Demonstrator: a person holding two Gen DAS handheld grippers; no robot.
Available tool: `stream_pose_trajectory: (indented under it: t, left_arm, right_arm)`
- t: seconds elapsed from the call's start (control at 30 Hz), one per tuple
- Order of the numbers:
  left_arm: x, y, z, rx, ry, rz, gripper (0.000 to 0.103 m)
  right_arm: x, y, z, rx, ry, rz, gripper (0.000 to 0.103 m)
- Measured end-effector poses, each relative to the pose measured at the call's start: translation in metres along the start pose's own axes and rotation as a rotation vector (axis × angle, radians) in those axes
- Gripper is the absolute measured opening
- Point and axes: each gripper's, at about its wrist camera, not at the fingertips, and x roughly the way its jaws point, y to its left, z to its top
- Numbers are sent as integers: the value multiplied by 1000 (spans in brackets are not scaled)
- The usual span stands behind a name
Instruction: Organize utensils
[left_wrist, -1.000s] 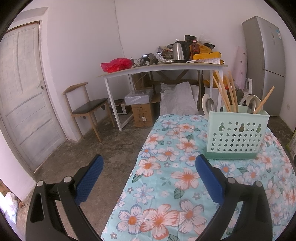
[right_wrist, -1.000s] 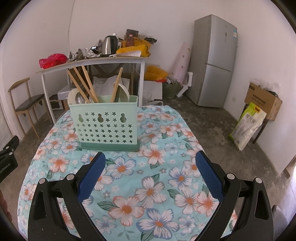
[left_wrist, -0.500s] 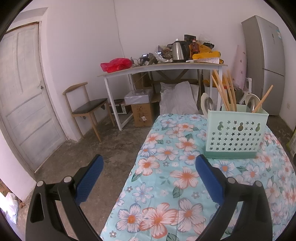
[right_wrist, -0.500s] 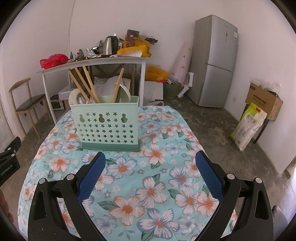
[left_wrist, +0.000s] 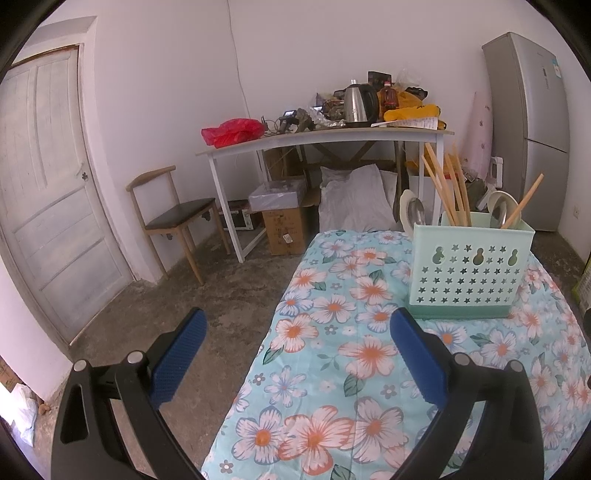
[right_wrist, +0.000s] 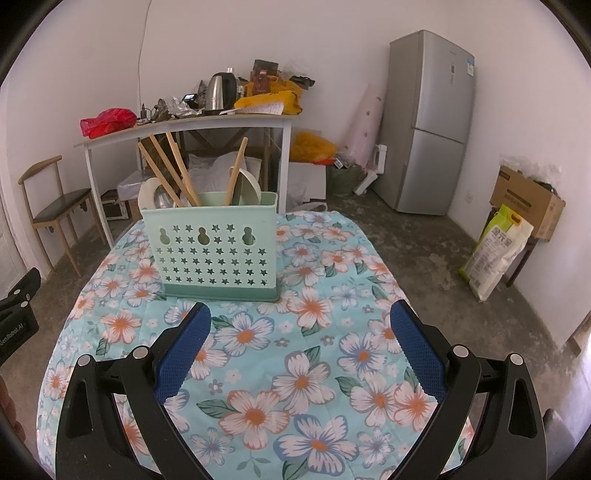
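A mint green utensil holder (right_wrist: 212, 247) with star cutouts stands on the floral tablecloth (right_wrist: 295, 369); it also shows in the left wrist view (left_wrist: 467, 267). Wooden chopsticks (right_wrist: 170, 168) and spoons (right_wrist: 153, 195) stick up from it. My right gripper (right_wrist: 298, 350) is open and empty, in front of the holder and apart from it. My left gripper (left_wrist: 297, 354) is open and empty, over the table's left edge, the holder ahead to its right.
A white desk (left_wrist: 325, 138) with a kettle and clutter stands behind. A wooden chair (left_wrist: 173, 218) and a door (left_wrist: 44, 192) are at the left. A fridge (right_wrist: 430, 122), a cardboard box (right_wrist: 528, 201) and a bag (right_wrist: 495, 251) are on the right.
Both grippers have drawn back a little from the holder, which looks slightly farther away. Both stay open and empty.
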Motion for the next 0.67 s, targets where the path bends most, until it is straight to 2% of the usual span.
stream_pose_trajectory:
  t: [0.67]
  left_arm:
    - [0, 0, 0, 0, 0, 0, 98]
  right_arm:
    - [0, 0, 0, -1, 2, 2, 94]
